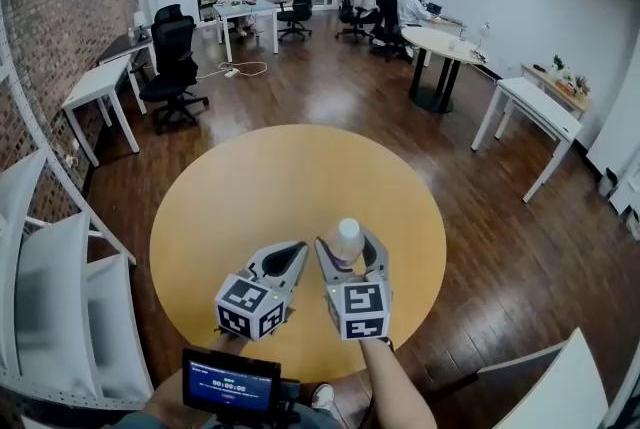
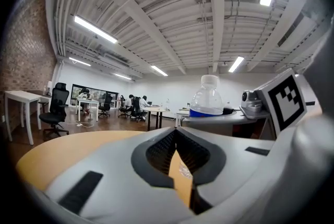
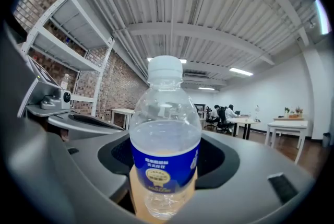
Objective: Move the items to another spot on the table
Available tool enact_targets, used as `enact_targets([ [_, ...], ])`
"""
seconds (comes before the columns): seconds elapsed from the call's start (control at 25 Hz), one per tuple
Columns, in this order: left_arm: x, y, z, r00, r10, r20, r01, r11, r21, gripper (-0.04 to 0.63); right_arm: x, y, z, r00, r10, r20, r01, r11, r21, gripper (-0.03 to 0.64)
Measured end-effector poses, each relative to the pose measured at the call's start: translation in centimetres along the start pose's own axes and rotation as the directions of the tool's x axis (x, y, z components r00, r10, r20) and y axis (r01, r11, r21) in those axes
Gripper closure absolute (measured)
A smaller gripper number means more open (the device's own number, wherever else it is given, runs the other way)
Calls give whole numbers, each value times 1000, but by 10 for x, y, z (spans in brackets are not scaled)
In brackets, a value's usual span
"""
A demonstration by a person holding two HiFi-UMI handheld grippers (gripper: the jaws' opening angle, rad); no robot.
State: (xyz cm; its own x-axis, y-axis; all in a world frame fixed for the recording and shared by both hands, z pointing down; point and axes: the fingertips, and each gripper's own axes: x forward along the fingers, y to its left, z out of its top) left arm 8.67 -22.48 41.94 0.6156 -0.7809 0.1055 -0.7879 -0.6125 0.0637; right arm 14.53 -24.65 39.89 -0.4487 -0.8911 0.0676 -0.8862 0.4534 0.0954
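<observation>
Round yellow table (image 1: 250,187) — water bottle (image 3: 165,129) upright between jaws of right gripper (image 1: 350,249)

Bottle (image 3: 165,129) label print unreadable

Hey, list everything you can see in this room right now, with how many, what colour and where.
Round table: one, yellow-tan, centre, under the tongs.
Water bottle: one, clear with blue label and white cap, between the right tongs' jaws.
Office chairs: several, black, left side and far end.
Desks: several, white, at the room's sides.
Second round table: one, pale top on black base, far right.
Shelving: one unit, white, near left.
Seated people: a few, far end.
Small screen: one, dark with blue display, bottom edge.
Left tongs: one, grey, shut, empty, over the table.
Right tongs: one, grey, shut on the water bottle.
</observation>
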Motion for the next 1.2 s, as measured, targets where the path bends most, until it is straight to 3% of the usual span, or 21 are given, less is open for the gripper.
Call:
enact_targets([
  [0.4,67,-83,-11,996,-86,-14,86,996,-7,583,-46,-89,-32,995,-93,-34,94,995,21,327],
  [0.72,111,-125,-26,991,-135,-21,135,991,-18,583,-66,-149,-63,985,-162,-59,164,986,36,327],
  [1.2,146,-118,-50,995,-95,-27,95,995,-28,583,-49,-186,-135,976,-171,-135,179,982,55,326],
])
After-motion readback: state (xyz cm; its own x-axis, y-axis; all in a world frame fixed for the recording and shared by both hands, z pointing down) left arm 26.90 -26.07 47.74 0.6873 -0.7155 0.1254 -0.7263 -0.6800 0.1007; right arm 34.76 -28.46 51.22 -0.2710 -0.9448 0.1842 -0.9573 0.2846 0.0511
